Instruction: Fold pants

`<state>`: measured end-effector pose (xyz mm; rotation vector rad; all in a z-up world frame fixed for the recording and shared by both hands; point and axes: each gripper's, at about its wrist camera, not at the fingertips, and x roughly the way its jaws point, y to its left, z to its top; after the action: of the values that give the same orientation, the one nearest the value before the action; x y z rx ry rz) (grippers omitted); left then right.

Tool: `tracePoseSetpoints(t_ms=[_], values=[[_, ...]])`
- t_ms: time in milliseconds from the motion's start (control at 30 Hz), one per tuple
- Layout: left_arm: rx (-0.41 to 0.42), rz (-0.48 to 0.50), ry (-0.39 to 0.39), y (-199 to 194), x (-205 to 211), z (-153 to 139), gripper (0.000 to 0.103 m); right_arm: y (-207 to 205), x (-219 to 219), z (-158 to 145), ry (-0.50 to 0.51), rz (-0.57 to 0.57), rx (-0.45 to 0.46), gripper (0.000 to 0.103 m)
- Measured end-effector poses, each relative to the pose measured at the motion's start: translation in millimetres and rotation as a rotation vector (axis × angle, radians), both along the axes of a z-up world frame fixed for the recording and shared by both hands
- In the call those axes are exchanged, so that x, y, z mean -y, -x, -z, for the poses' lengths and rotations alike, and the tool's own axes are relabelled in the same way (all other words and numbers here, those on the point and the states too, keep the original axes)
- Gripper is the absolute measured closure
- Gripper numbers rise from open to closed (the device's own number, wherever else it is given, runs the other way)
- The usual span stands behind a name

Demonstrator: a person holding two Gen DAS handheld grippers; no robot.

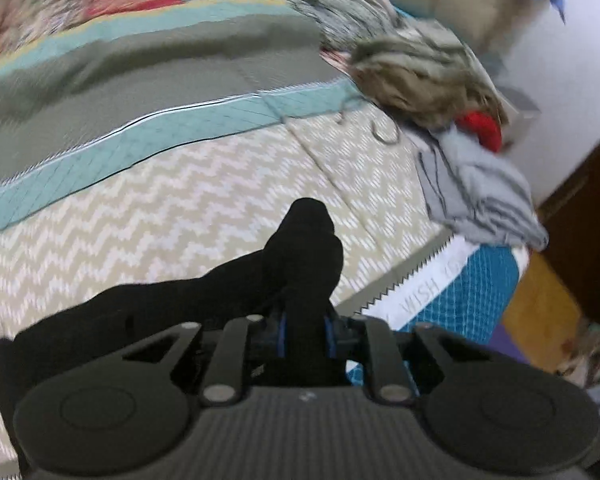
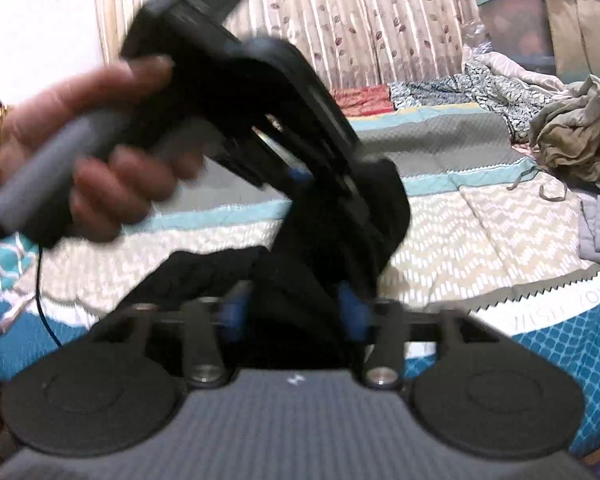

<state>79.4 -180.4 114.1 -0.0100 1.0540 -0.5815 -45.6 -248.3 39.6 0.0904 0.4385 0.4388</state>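
The black pants (image 1: pixel 300 240) are lifted above the bed quilt (image 1: pixel 220 184), and both grippers have them. In the left wrist view the left gripper (image 1: pixel 304 332) is clenched on a narrow bunch of the black cloth; the cloth stands up between its blue pads and another part hangs down to the left, over the zigzag part of the quilt. In the right wrist view the right gripper (image 2: pixel 296 308) has its fingers (image 2: pixel 350 306) about half apart with a thick fold of the pants between them. This picture is blurred, so it seems the pads press on the cloth, but I am not sure. Above the quilt, a hand (image 2: pixel 92 152) holds the handle of the left gripper. At the far side of the quilt lies a pile of clothes (image 1: pixel 432 80).
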Motion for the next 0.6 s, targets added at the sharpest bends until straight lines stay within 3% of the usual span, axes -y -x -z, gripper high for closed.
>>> tracePoseSetpoints(t_ms=[67,133,167,467,600], values=[[-0.003,-0.023,0.021,0.5,-17.4,-1.6,0.088,0.6,-7.4,7.6,0.038,-0.020,-0.015,0.050],[-0.009,-0.041,0.045,1.7,-32.7,-2.4,0.088,-3.4,-12.4,10.8,0.053,-0.038,-0.048,0.081],[-0.012,-0.052,0.062,2.7,-42.1,-3.3,0.088,-5.1,-14.2,9.8,0.057,-0.041,-0.060,0.090],[0.058,-0.177,0.202,13.3,-139.9,-28.2,0.088,0.1,-53.0,-33.8,0.042,-0.212,0.012,0.091],[0.055,-0.268,0.229,18.8,-189.2,-18.7,0.088,-1.8,-76.3,-35.9,0.059,-0.291,0.014,0.091]])
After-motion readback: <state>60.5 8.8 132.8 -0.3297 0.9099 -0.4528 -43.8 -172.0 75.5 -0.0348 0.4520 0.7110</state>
